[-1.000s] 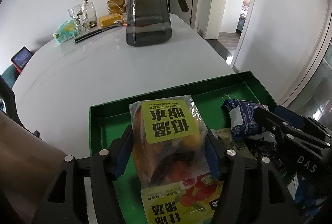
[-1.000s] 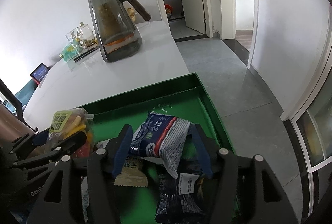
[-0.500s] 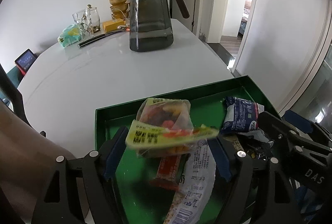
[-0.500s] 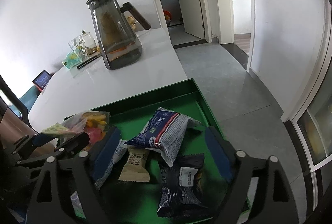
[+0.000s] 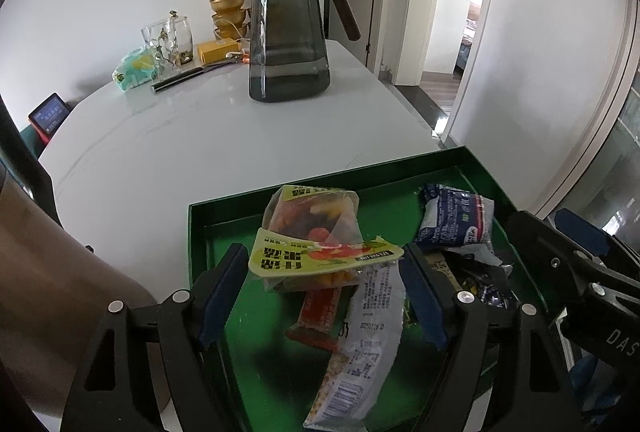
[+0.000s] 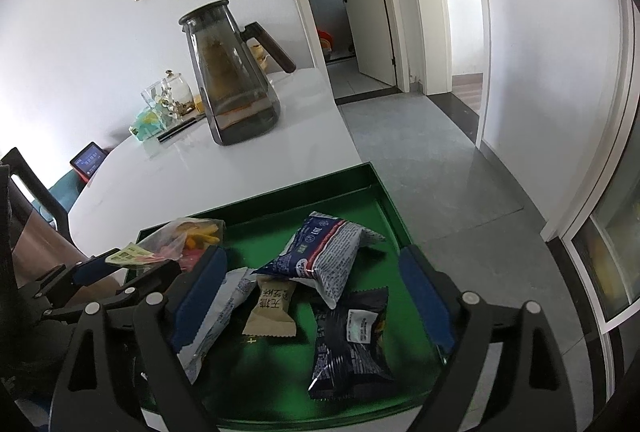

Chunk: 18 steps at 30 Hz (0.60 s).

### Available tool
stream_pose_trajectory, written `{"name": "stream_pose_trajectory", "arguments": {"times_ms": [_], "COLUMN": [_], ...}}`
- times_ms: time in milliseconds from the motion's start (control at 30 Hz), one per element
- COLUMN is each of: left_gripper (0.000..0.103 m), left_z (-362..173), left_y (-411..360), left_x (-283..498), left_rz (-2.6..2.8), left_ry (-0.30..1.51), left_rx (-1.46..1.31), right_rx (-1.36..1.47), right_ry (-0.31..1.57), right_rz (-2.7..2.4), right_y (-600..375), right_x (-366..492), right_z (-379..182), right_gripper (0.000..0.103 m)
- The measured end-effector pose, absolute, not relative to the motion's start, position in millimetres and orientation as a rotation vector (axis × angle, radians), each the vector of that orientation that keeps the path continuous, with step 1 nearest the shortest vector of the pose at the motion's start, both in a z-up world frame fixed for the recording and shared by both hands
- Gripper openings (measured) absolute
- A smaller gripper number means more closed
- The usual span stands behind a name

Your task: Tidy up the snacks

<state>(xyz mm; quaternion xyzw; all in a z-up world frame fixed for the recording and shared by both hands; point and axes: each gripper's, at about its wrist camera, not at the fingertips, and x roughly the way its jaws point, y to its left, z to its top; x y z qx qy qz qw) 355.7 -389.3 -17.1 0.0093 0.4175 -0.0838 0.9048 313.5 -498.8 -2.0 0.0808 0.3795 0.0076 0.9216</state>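
Note:
A green tray at the near table edge holds several snack packets. A clear dried-fruit bag with a yellow label lies tipped over on a red bar and a white packet. My left gripper is open around the bag, its blue pads clear of it. My right gripper stands wide open above the tray's right half. Between and beyond its fingers lie a blue-and-white packet, a beige packet and a dark packet, none touched.
A dark glass pitcher stands on the white table beyond the tray. Farther back are a glass jar, stacked gold bowls, a yellow box and a small screen. The table ends right of the tray, with floor below.
Both grippers opened. The dried-fruit bag left the left gripper's pads and toppled into the tray. The blue-and-white packet dropped from the right gripper, which drew back and up slightly.

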Motion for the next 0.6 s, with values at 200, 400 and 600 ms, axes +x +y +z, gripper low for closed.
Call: {"name": "stream_pose_trajectory", "arguments": {"times_ms": [200, 400, 600], "left_gripper": [0.073, 0.073, 0.073], "left_z": [-9.9, 6.2, 29.6], "left_y": [-386.8, -387.2, -387.3], "left_x": [346.5, 327.1, 298.0], "left_rz": [-0.193, -0.229, -0.278], "left_ry": [0.858, 0.839, 0.809], "left_rx": [0.01, -0.001, 0.005], "right_rx": [0.168, 0.157, 0.149], "right_ry": [0.752, 0.725, 0.687], "right_rz": [0.013, 0.016, 0.005], "right_y": [-499.3, -498.8, -499.7], "right_x": [301.1, 284.2, 262.5], "right_z": [13.1, 32.7, 57.4], "right_gripper": [0.103, 0.103, 0.103]}}
